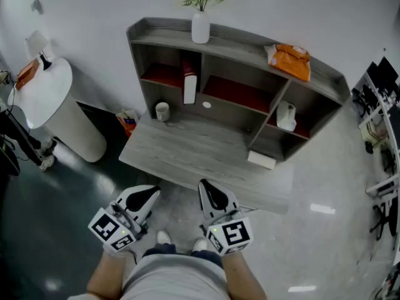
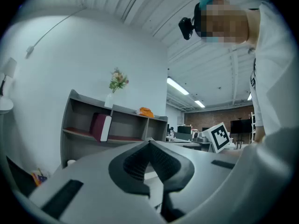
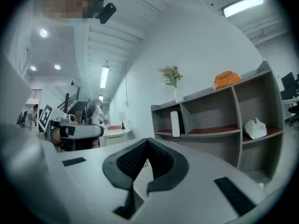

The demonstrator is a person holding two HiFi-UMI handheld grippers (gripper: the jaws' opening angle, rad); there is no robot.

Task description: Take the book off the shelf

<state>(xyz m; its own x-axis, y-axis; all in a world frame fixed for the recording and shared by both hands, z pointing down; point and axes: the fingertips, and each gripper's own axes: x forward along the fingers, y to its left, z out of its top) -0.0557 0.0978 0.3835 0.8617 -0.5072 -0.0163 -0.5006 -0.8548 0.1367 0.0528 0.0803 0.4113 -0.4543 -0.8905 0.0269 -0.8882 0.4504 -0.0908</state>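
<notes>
Head view: maroon, white-edged book [image 1: 189, 83] upright on shelf [image 1: 250, 47]; both jaws clenched empty.

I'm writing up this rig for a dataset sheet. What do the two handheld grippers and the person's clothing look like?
The left gripper and right gripper both have smooth white wedge-shaped shells, with black ribbed pads lining the jaws. Each carries a white cube printed with black square markers. No cables show. The person wears a light shirt with short sleeves.
</notes>
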